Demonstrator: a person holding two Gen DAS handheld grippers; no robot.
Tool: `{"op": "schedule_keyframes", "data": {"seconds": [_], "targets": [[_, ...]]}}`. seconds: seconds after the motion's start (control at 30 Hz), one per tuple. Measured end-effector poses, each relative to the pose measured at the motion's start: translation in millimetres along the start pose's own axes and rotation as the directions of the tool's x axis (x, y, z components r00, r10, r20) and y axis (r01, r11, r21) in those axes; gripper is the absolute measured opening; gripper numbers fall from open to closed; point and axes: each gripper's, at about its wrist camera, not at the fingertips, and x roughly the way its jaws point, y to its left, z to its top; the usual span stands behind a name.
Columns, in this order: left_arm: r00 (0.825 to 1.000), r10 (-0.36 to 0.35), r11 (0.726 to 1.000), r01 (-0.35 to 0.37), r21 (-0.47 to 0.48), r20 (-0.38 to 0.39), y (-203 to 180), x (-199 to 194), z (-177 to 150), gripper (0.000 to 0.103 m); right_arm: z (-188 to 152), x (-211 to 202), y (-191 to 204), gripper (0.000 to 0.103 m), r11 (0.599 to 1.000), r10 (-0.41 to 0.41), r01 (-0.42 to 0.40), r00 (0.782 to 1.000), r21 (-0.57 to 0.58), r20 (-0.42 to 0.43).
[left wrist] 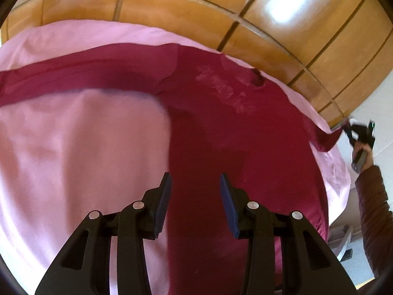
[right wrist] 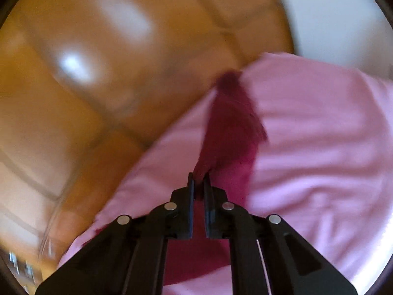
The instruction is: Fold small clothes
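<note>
Item: dark red long-sleeved shirt [left wrist: 221,135], laid flat on a pink sheet [left wrist: 73,147] covering the bed; faded pale print on the chest. One sleeve runs along the sheet's far edge toward its left side; the other sleeve reaches the sheet's right edge, where it lifts off the surface.

Left gripper [left wrist: 195,204]: released, jaws spread wide, poised above the shirt's lower body, nothing between the blue pads [left wrist: 227,206].

Right gripper [right wrist: 199,189]: clenched on the shirt's sleeve [right wrist: 231,123] at the cuff end (wrist view heavily blurred); the fabric rises from the sheet into the jaws. Seen small at the right edge of the left wrist view [left wrist: 353,132], held by a hand [left wrist: 363,157].

Surroundings: glossy wooden panelled wall [left wrist: 196,12] beyond the sheet's far edge.
</note>
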Motion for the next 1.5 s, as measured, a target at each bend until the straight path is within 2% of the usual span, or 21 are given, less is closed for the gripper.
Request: {"op": "schedule_keyframes", "data": {"seconds": [0.1, 0.17, 0.3, 0.43, 0.53, 0.57, 0.6, 0.63, 0.67, 0.73, 0.83, 0.97, 1.03, 1.17, 1.27, 1.37, 1.4, 1.43, 1.5], "targets": [[0.999, -0.034, 0.999, 0.034, -0.008, 0.014, -1.9, 4.1, 5.0, 0.039, -19.8, 9.0, 78.5, 0.005, 0.984, 0.119, -0.124, 0.992, -0.125, -0.050], [0.998, -0.054, 0.998, 0.054, -0.017, 0.024, -3.5, 5.5, 8.7, 0.039, -44.3, 16.8, 131.5, 0.005, 0.958, 0.193, -0.211, 0.975, -0.195, -0.108], [0.996, -0.079, 0.997, 0.080, -0.017, 0.046, -3.5, 2.0, 15.0, 0.039, -100.7, 30.7, 214.7, 0.005, 0.894, 0.269, -0.327, 0.938, -0.307, -0.217], [0.993, -0.101, 0.994, 0.103, -0.040, 0.063, 3.0, -0.4, 22.7, 0.039, -171.3, 50.0, 280.2, 0.005, 0.826, 0.286, -0.413, 0.894, -0.384, -0.346], [0.991, -0.111, 0.991, 0.116, -0.067, 0.075, 8.1, 0.8, 31.6, 0.039, -212.7, 61.3, 307.0, 0.006, 0.779, 0.261, -0.446, 0.870, -0.442, -0.418], [0.990, -0.116, 0.990, 0.122, -0.072, 0.077, 9.3, 0.8, 34.0, 0.039, -227.1, 62.8, 314.3, 0.011, 0.760, 0.241, -0.449, 0.866, -0.470, -0.439], [0.990, -0.119, 0.989, 0.125, -0.075, 0.079, 9.3, 1.7, 37.5, 0.039, -230.5, 64.3, 315.8, 0.029, 0.754, 0.238, -0.452, 0.864, -0.476, -0.444], [0.989, -0.117, 0.989, 0.124, -0.077, 0.086, 9.2, 2.5, 42.8, 0.039, -234.1, 60.7, 314.7, 0.041, 0.750, 0.246, -0.460, 0.861, -0.476, -0.444], [0.989, -0.117, 0.989, 0.124, -0.076, 0.091, 8.4, 3.9, 46.7, 0.039, -235.0, 56.2, 312.5, 0.045, 0.748, 0.252, -0.460, 0.863, -0.477, -0.438], [0.987, -0.123, 0.989, 0.131, -0.069, 0.106, 6.4, 5.6, 55.9, 0.039, -229.7, 48.0, 303.2, 0.045, 0.752, 0.256, -0.451, 0.871, -0.481, -0.419], [0.985, -0.127, 0.988, 0.136, -0.073, 0.117, 5.8, 12.0, 69.3, 0.039, -222.2, 34.9, 265.7, 0.051, 0.782, 0.241, -0.414, 0.890, -0.466, -0.386], [0.987, -0.113, 0.990, 0.122, -0.076, 0.118, 4.5, 29.8, 90.9, 0.039, -216.8, 18.6, 204.6, 0.055, 0.839, 0.150, -0.304, 0.926, -0.452, -0.346], [0.988, -0.108, 0.991, 0.117, -0.071, 0.111, 0.8, 41.0, 102.6, 0.039, -211.8, 11.4, 167.2, 0.055, 0.870, 0.080, -0.224, 0.944, -0.440, -0.321], [0.995, -0.082, 0.994, 0.085, -0.072, 0.054, -5.6, 74.8, 123.1, 0.039, -195.6, 9.3, 112.4, 0.057, 0.929, 0.008, -0.117, 0.955, -0.352, -0.297], [0.998, -0.056, 0.995, 0.056, -0.081, 0.007, -7.8, 100.7, 131.4, 0.039, -183.5, 11.3, 97.1, 0.057, 0.950, 0.006, -0.092, 0.961, -0.298, -0.278], [0.998, -0.050, 0.995, 0.047, -0.092, -0.032, -11.9, 126.4, 140.0, 0.039, -174.5, 19.9, 106.9, 0.057, 0.951, 0.025, -0.104, 0.965, -0.291, -0.262], [0.998, -0.049, 0.996, 0.045, -0.083, -0.036, -13.7, 130.2, 140.1, 0.027, -171.1, 21.9, 105.9, 0.057, 0.951, 0.034, -0.111, 0.965, -0.289, -0.259], [0.999, -0.021, 0.998, 0.019, -0.055, -0.034, -17.3, 131.4, 139.5, 0.002, -168.4, 24.3, 109.9, 0.057, 0.950, 0.042, -0.118, 0.966, -0.290, -0.255], [1.000, 0.020, 0.999, -0.020, -0.027, 0.007, -22.4, 124.9, 140.4, 0.000, -163.7, 33.0, 124.2, 0.057, 0.944, 0.057, -0.131, 0.969, -0.303, -0.241]]}}
